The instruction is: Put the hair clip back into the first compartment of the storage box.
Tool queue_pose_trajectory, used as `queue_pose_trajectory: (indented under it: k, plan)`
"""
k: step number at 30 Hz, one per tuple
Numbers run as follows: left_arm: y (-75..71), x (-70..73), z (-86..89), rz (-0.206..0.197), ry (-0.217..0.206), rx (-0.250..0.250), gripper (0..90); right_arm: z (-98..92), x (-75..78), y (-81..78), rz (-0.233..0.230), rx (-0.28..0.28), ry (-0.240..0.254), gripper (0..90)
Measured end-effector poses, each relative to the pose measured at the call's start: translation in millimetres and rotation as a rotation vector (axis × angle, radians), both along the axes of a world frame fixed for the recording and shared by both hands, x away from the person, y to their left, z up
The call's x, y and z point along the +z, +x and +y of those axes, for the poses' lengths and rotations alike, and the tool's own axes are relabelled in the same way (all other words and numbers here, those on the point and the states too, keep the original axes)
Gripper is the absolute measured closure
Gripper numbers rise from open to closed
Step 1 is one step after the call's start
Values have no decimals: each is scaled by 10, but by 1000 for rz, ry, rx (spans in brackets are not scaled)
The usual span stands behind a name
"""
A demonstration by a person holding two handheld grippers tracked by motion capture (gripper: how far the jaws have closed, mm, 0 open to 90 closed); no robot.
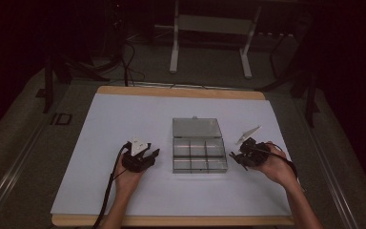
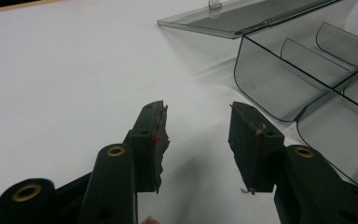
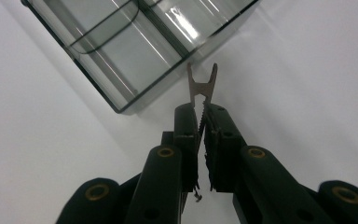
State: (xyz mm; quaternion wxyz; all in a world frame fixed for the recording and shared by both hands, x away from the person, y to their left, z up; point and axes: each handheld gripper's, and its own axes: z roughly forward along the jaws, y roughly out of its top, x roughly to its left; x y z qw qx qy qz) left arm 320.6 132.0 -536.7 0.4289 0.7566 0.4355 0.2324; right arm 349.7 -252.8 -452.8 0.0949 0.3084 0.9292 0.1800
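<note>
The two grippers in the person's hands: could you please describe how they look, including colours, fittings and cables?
Both the left gripper and the right gripper are black, each with two blocky fingers whose inner pads look worn and ragged. Brass-coloured ringed holes sit along the links. A pale three-cornered plate tops each one, and a black cable trails back from the left. The forearms show no sleeves.

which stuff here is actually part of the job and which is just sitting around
In the job:
- small forked metal piece, clamped in the right gripper
- clear compartment box, lid open
- left gripper, open, beside the box

Just there:
- white table mat
- white frame legs on the floor behind the table
</note>
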Motion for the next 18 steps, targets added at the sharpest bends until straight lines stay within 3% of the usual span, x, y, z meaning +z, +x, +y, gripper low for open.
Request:
queue_pose_trajectory:
  k: [18]
  plan:
    - [-5,-1,-10,-6,4,6,549,122,107,20,-19,25,13,840]
